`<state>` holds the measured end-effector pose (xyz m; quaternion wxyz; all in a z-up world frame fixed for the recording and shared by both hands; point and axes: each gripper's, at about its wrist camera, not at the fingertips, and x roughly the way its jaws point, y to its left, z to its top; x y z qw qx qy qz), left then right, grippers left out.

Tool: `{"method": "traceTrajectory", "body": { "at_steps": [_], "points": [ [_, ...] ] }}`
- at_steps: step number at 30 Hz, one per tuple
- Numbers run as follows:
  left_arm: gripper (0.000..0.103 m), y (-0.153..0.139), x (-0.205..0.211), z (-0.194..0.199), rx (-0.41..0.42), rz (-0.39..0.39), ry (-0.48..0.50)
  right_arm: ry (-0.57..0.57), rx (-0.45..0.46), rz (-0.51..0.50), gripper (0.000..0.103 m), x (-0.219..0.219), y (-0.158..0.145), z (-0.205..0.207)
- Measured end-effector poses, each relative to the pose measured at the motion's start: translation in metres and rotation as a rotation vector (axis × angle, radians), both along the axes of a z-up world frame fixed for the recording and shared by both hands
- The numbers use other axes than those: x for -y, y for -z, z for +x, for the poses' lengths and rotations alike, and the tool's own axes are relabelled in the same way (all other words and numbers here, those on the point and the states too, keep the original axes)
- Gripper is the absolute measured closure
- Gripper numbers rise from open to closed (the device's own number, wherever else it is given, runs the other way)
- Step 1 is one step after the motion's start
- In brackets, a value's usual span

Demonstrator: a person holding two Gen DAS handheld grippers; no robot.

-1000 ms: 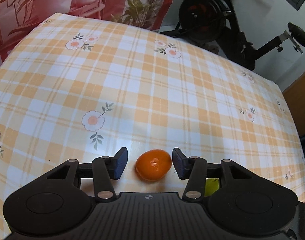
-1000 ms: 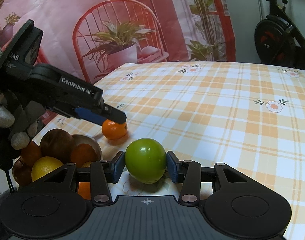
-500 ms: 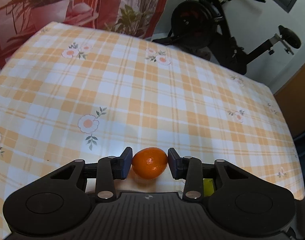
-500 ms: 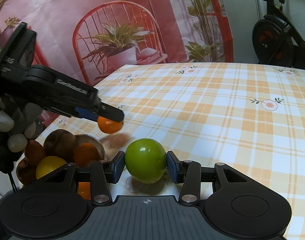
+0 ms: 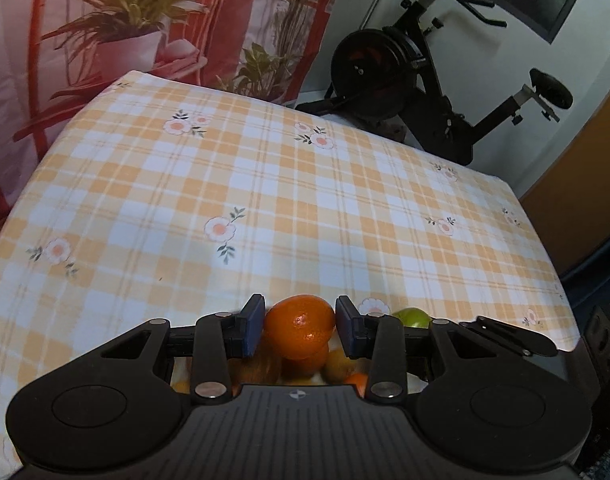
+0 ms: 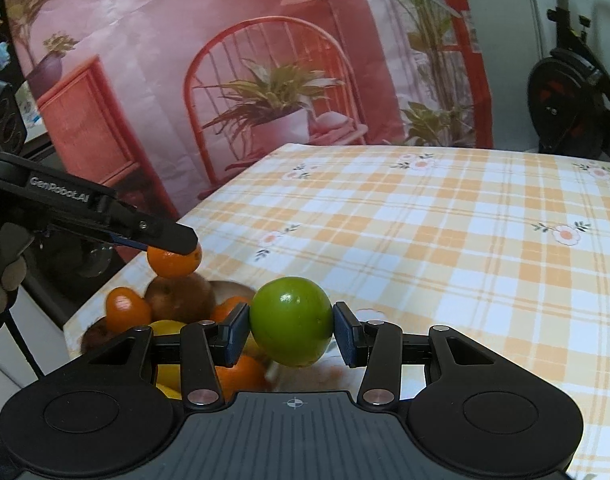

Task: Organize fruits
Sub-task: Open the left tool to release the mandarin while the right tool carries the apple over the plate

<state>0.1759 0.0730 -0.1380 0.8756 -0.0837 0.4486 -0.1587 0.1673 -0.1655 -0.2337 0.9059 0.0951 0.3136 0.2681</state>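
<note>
Fruits pinched in both tongs above the plaid table (image 6: 445, 240).
Bowl of fruit (image 6: 177, 312) sits at the table's near-left corner; right tongs (image 6: 291, 332) pinch a green fruit (image 6: 291, 320) just beside it; left tongs (image 5: 299, 330) pinch a small orange (image 5: 299, 326) directly over the pile of brown, orange and yellow fruit.

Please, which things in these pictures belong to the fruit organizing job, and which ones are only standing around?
Belongs to the job:
- small orange clamped in the left gripper
- green fruit clamped in the right gripper
- pile of fruits at the table's corner

Only standing around:
- exercise bike
- plant backdrop
- checked tablecloth
</note>
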Motion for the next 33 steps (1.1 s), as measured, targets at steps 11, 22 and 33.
{"method": "traceTrajectory", "body": {
  "at_steps": [11,22,33],
  "points": [
    [0.062,-0.003,-0.004,-0.047,0.049,-0.007,0.012,-0.048,0.026,-0.009,0.061,-0.019,-0.012,-0.016],
    [0.062,0.012,-0.007,-0.08,0.05,0.023,0.001,-0.068,0.041,-0.011,0.061,-0.025,-0.015,-0.029],
    [0.062,0.026,0.001,-0.089,0.075,0.092,0.006,-0.061,0.036,-0.031,0.061,-0.026,-0.014,-0.031]
  ]
}}
